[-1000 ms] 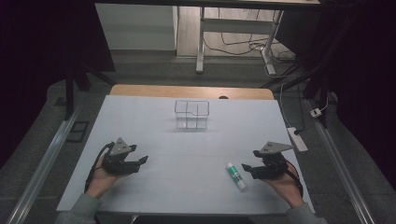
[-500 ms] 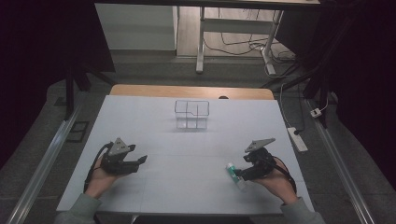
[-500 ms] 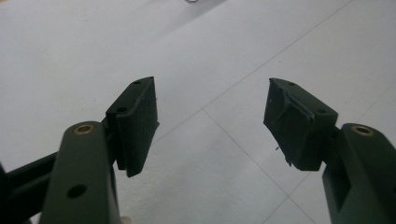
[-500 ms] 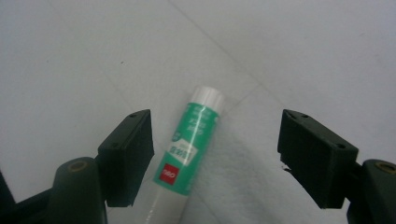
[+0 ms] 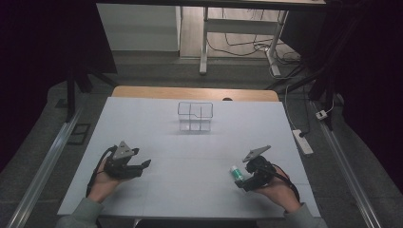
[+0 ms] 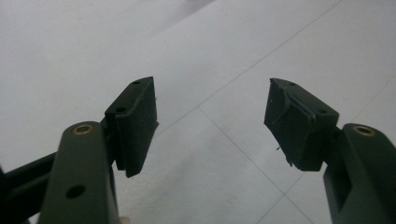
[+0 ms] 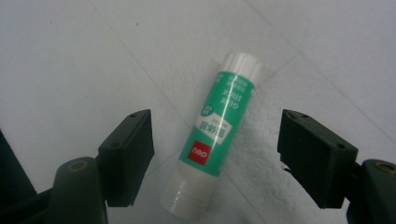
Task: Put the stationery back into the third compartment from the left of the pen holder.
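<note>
A green and white glue stick (image 5: 235, 172) (image 7: 217, 130) lies flat on the white table (image 5: 199, 147) at the front right. My right gripper (image 5: 242, 179) (image 7: 215, 119) hovers right over it, tilted down. Its jaws are open, one on each side of the stick, and the pads (image 7: 133, 149) do not touch it. At the front left, my left gripper (image 5: 145, 165) (image 6: 210, 93) rests low over bare table, open with nothing between its jaws.
A clear box with compartments (image 5: 195, 115) stands at the middle back of the table. A white power strip (image 5: 303, 141) lies on the floor beside the right edge. A wooden strip (image 5: 195, 92) borders the far edge.
My right gripper has moved left and tipped down, so the glue stick now lies between its open jaws. The left gripper has stayed put.
</note>
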Demonstrator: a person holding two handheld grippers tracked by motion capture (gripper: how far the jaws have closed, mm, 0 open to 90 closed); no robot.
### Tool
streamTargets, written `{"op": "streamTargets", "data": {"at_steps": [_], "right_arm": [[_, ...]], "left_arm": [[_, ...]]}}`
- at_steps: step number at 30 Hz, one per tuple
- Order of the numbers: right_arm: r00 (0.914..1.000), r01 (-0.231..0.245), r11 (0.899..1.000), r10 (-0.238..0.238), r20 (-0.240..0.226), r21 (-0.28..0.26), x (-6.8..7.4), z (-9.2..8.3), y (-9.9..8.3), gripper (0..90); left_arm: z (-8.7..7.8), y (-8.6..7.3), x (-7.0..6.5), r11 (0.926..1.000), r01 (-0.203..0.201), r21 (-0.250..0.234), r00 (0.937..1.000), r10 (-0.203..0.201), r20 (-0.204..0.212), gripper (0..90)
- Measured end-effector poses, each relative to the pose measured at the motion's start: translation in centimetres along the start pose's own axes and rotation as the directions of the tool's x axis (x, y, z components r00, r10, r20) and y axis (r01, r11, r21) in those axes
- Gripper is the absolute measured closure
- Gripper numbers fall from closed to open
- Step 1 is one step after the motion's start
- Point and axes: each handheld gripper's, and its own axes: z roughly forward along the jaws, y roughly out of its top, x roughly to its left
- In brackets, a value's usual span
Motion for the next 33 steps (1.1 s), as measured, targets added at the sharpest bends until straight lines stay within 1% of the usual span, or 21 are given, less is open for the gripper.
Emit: {"op": "streamTargets", "data": {"at_steps": [2, 4, 6, 9, 12, 15, 16, 17, 20, 24, 28, 30, 33], "right_arm": [[0.9999, 0.006, 1.000, -0.006, 0.012, 0.030, 0.3, 0.4, 0.0, 27.1], [0.9997, 0.008, 0.999, -0.009, 0.025, 0.050, 0.4, 0.6, 0.0, 27.8], [0.9997, 0.004, 0.998, -0.006, 0.023, 0.064, 0.4, 0.8, 0.0, 30.0], [0.9990, 0.001, 0.997, -0.005, 0.044, 0.079, 0.3, 1.1, -0.1, 33.3], [0.9990, 0.005, 0.996, -0.009, 0.044, 0.090, 0.5, 1.2, -0.1, 35.2], [0.9983, 0.019, 0.995, -0.024, 0.053, 0.103, 0.9, 1.3, 0.1, 42.9], [0.9981, 0.018, 0.993, -0.024, 0.057, 0.113, 1.0, 1.3, 0.1, 46.9], [0.9980, 0.015, 0.992, -0.022, 0.059, 0.124, 1.0, 1.4, 0.1, 50.8], [0.9988, -0.001, 0.991, -0.005, 0.050, 0.131, 1.0, 1.4, 0.1, 57.6], [0.9985, -0.016, 0.991, 0.009, 0.054, 0.131, 0.9, 1.3, 0.1, 64.4], [0.9980, -0.012, 0.991, 0.004, 0.063, 0.130, 0.8, 1.2, 0.1, 65.2], [0.9977, -0.010, 0.994, 0.002, 0.068, 0.111, 0.7, 0.9, 0.1, 65.3], [0.9981, -0.012, 0.998, 0.008, 0.061, 0.057, 0.5, 0.2, 0.2, 65.3]], "left_arm": [[0.0, 0.0, -0.1, 1.0000, -0.002, 0.002, 1.0000, 0.002, -0.002, 33.8], [0.1, 0.0, -0.2, 0.9999, -0.014, 0.002, 0.9999, 0.014, -0.008, 33.8], [0.2, 0.0, -0.3, 0.9998, -0.018, 0.004, 0.9998, 0.018, -0.009, 33.8], [0.2, 0.0, -0.3, 0.9996, -0.025, 0.011, 0.9996, 0.025, -0.013, 33.8], [0.2, 0.0, -0.3, 0.9997, -0.024, 0.005, 0.9995, 0.024, -0.019, 33.8], [0.1, -0.1, -0.3, 0.9994, -0.035, 0.007, 0.9991, 0.035, -0.023, 33.8], [0.1, -0.1, -0.3, 0.9993, -0.036, 0.008, 0.9991, 0.036, -0.024, 33.8], [0.2, -0.1, -0.3, 0.9993, -0.037, 0.010, 0.9989, 0.037, -0.027, 33.9], [0.2, -0.1, -0.3, 0.9991, -0.041, 0.013, 0.9988, 0.041, -0.028, 33.8], [0.3, -0.2, -0.3, 0.9990, -0.043, 0.015, 0.9986, 0.043, -0.031, 33.8], [0.2, -0.1, -0.3, 0.9990, -0.043, 0.009, 0.9985, 0.043, -0.034, 33.8], [0.2, -0.1, -0.4, 0.9990, -0.044, 0.004, 0.9985, 0.044, -0.033, 33.8], [0.1, 0.0, -0.5, 0.9987, -0.052, -0.002, 0.9981, 0.052, -0.034, 33.8]]}}
